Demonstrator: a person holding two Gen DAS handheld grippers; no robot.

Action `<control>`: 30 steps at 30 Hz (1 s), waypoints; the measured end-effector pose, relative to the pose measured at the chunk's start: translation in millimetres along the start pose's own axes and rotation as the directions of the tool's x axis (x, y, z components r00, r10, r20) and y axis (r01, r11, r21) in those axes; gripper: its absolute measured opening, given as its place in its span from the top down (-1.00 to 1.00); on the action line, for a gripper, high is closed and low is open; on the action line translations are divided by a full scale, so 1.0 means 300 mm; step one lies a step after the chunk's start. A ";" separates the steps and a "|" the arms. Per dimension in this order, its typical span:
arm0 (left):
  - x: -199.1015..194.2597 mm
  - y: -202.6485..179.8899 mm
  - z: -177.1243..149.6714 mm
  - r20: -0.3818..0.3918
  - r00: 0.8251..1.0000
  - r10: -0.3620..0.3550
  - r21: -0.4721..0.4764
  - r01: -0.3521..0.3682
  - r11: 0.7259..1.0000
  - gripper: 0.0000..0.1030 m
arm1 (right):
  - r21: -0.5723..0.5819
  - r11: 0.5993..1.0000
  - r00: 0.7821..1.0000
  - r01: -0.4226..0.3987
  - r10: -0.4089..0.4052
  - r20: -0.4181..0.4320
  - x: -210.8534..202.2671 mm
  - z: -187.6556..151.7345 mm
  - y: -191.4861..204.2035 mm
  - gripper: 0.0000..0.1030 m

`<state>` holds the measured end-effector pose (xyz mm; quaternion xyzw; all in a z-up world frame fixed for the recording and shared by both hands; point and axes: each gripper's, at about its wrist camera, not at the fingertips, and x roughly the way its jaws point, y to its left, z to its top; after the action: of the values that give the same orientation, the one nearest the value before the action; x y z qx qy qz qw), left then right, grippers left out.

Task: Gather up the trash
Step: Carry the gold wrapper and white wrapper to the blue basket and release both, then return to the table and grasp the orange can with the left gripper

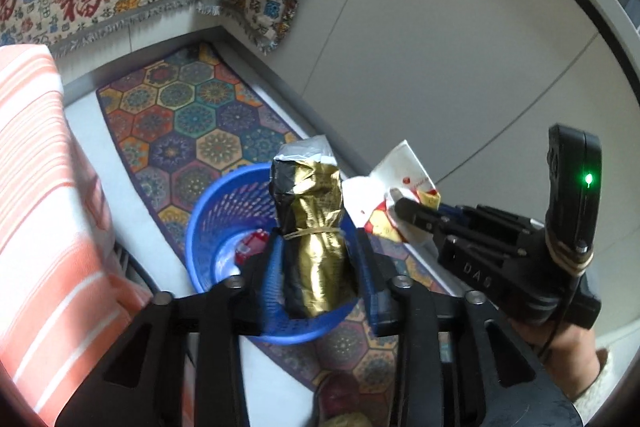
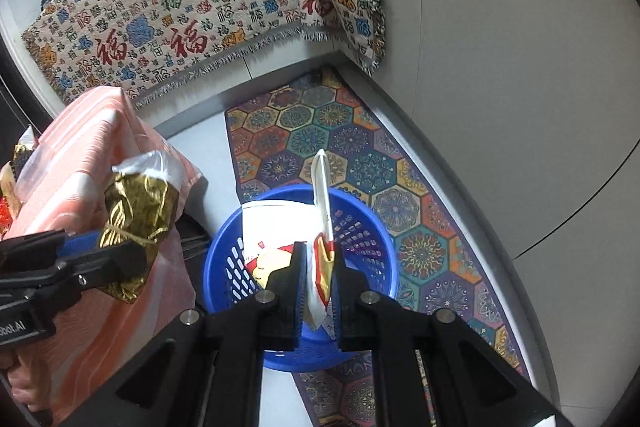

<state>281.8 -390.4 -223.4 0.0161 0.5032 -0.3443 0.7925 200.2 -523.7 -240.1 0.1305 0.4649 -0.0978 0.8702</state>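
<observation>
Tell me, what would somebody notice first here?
The shiny gold bag, pinched in the left gripper right above the blue bin. Next to it, the right gripper holds a white wrapper over the same bin, on a colourful rug.

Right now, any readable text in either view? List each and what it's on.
"福", repeated in red, blue and green: on the patterned cloth.
"DAS": on the body of the right gripper, seen from the left wrist view.
"bot.AI", start cut off by the frame edge: on the body of the left gripper, seen from the right wrist view.
Small red print on the white wrapper: too small to read.
Gold bag: no text visible.
</observation>
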 end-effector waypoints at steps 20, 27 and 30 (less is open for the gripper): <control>-0.293 0.084 -0.069 0.151 0.988 0.024 0.010 -0.026 1.000 -0.60 | -0.070 0.998 0.990 -0.004 0.014 0.142 -0.085 0.048 0.090 0.03; -0.513 0.315 -0.269 0.122 0.964 0.237 -0.064 -0.231 0.971 -0.68 | -0.258 0.965 0.967 -0.037 0.099 0.233 -0.224 0.021 0.369 -0.12; -0.585 0.434 -0.357 0.091 0.944 0.317 -0.107 -0.307 0.946 -0.68 | -0.371 0.926 0.958 -0.074 0.169 0.231 -0.263 -0.020 0.541 -0.13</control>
<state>225.8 -158.4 -176.2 0.0408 0.4663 -0.1912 0.8628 199.7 -364.3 -155.3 -0.0157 0.3484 0.0269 0.9368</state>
